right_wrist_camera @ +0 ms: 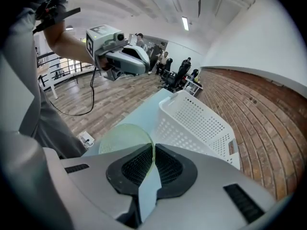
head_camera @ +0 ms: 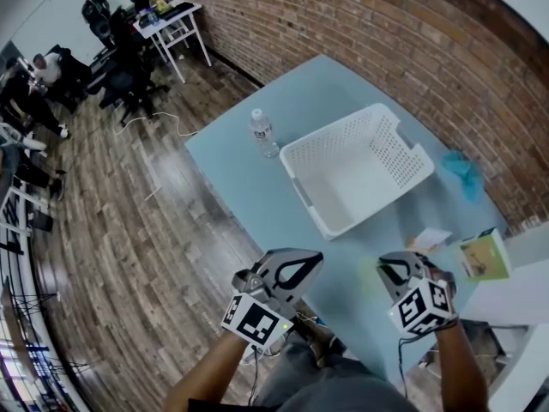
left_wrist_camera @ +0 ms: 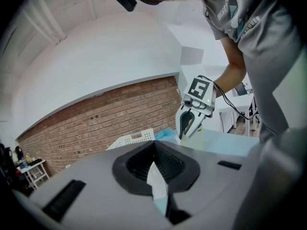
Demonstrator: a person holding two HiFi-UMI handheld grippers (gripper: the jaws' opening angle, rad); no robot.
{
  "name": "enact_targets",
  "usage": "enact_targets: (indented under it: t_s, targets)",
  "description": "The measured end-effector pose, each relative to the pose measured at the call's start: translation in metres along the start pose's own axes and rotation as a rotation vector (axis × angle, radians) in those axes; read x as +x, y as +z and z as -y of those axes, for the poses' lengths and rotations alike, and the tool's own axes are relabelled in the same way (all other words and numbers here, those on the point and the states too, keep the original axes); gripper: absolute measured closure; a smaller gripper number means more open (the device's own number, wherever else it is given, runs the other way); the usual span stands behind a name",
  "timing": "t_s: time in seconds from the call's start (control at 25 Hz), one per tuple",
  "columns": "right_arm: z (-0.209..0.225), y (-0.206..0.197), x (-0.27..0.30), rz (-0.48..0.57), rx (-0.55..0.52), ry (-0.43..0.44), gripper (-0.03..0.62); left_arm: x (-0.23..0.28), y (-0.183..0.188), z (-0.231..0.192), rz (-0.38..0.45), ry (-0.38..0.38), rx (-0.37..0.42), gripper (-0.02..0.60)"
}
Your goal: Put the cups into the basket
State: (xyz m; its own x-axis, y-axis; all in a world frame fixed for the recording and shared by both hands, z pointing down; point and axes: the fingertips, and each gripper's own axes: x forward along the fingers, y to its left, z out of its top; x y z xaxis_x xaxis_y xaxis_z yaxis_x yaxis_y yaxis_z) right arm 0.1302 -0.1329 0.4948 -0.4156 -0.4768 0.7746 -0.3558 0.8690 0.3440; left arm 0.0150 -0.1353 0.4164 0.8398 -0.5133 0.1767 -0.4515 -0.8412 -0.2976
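A see-through yellow-green cup is gripped by its rim in my right gripper, whose pads press on the thin wall. In the head view the right gripper hovers over the near end of the pale blue table, and the cup shows only faintly beside it. The white perforated basket stands empty in the middle of the table, beyond both grippers. My left gripper hangs over the table's near left edge. Its jaws are shut with nothing visible between them. The basket lies just ahead of the held cup.
A water bottle stands left of the basket. A teal cloth lies to the basket's right, with a paper slip and a green box nearer me. A brick wall runs along the table's far side. People sit at desks far left.
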Motion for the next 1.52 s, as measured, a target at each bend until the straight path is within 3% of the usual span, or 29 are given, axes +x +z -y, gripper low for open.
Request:
enact_targets:
  t_s: [0.8, 1.52]
  targets:
    - [0.069, 0.072, -0.045, 0.113, -0.094, -0.135, 0.565, 0.004, -0.004, -0.008, -0.003, 0.003, -0.007, 0.583]
    - [0.129, 0.134, 0.000, 0.146, -0.170, -0.155, 0.565, -0.017, -0.021, -0.027, -0.025, 0.052, -0.028, 0.583]
